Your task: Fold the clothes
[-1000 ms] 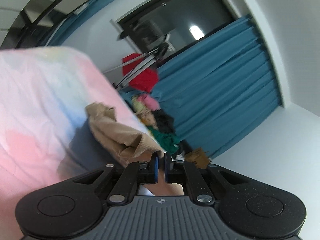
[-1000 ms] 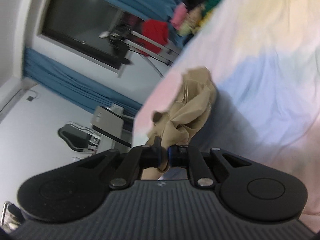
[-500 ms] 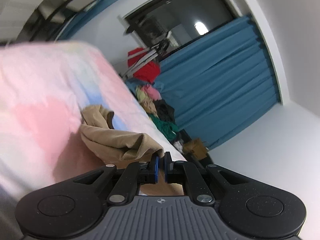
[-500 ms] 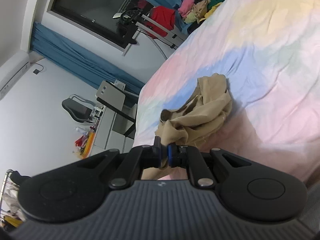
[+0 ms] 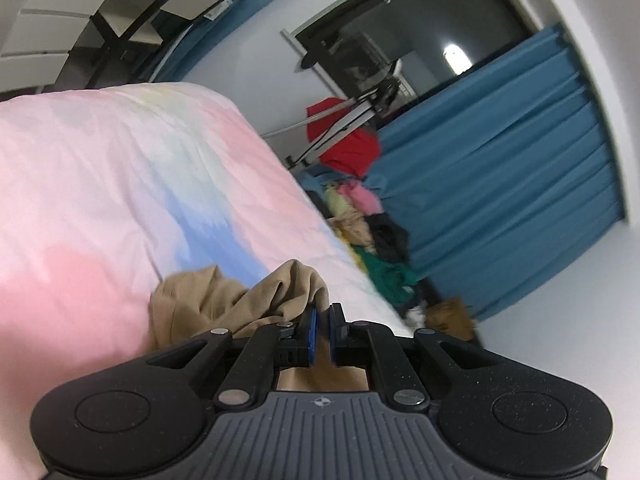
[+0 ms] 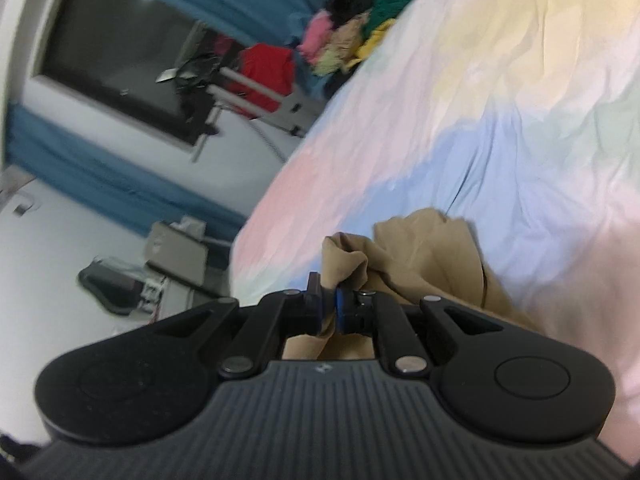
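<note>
— Two claws, both pinched nearly closed on the same tan garment (image 5: 224, 304). Start from the left one?

— Yes. The left claw (image 5: 320, 334) has its blue pads (image 5: 309, 334) drawn together on a bunched fold of the tan cloth, which rises in a hump just ahead of the pads and spreads to their left onto the bed (image 5: 100, 200).

— And where does the garment sit on that bed?

— Crumpled on the pastel sheet, near the edge of the bed closest to the camera, over a pink patch with a blue streak just beyond it. Past the far side of the bed lies a pile of clothes (image 5: 372, 240), pink, yellow, black and green, with a red item (image 5: 348, 148) hanging on a rack above it and blue curtains (image 5: 500, 184) behind.

— Now the right claw?

— The right claw (image 6: 328, 306) is likewise clamped down, a twisted tuft of the tan garment (image 6: 424, 252) sticking up between its fingers. The rest of the cloth lies to the right of the claw on the bed (image 6: 520, 100), again near its close edge. The same clothes pile (image 6: 352, 36) sits beyond the bed's far edge, and a dark window (image 6: 108, 52) shows on the wall past it. The view is somewhat blurred.
</note>
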A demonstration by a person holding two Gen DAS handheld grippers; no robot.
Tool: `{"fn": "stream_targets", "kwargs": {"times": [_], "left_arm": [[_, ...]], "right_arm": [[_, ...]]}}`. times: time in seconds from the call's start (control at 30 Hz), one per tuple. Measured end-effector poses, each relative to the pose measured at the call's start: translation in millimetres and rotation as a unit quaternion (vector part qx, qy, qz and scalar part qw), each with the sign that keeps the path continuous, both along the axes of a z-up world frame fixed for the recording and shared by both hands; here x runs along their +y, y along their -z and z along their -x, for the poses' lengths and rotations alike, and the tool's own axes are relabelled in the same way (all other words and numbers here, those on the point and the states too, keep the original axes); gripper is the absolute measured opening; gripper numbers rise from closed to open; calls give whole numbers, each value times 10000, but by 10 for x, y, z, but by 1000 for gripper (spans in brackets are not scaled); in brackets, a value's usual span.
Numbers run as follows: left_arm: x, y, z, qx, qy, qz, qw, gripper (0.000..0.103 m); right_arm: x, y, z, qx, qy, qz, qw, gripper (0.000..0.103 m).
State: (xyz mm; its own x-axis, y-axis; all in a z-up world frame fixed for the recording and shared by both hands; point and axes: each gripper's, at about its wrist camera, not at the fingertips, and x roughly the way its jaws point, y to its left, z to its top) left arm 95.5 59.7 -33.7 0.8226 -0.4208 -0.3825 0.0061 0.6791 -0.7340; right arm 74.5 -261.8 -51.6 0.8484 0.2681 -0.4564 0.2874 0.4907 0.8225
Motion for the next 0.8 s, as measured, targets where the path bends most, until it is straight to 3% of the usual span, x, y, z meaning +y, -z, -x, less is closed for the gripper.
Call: {"fn": "stream_targets", "kwargs": {"times": [0.1, 0.27, 0.47, 0.5, 0.53, 0.7, 0.8], "left_arm": [[-104, 176, -277, -313, -81, -539, 9980, 6], [-27, 550, -651, -268, -224, -201, 9992, 3], [-2, 747, -937, -96, -91, -418, 9990, 6], [7, 759, -959, -94, -73, -461, 9989, 11], [14, 770, -981, -90, -41, -515, 9986, 23], [-87, 769, -966, -107, 330, -1181, 9924, 50], [-166, 788, -964, -128, 496, -1514, 9871, 51]], "right_arm": [[-117, 325, -270, 206, 59, -310, 9993, 10], [-254, 805, -621, 371, -219, -573, 9974, 10], [-253, 929, -1007, 389, -546, -664, 9955, 10], [-256, 945, -1040, 381, -587, -657, 9954, 10], [-260, 961, -1072, 374, -627, -653, 9952, 10], [-302, 1069, -1084, 352, -683, -810, 9938, 10], [-316, 1078, -1050, 303, -692, -869, 9934, 11]]}}
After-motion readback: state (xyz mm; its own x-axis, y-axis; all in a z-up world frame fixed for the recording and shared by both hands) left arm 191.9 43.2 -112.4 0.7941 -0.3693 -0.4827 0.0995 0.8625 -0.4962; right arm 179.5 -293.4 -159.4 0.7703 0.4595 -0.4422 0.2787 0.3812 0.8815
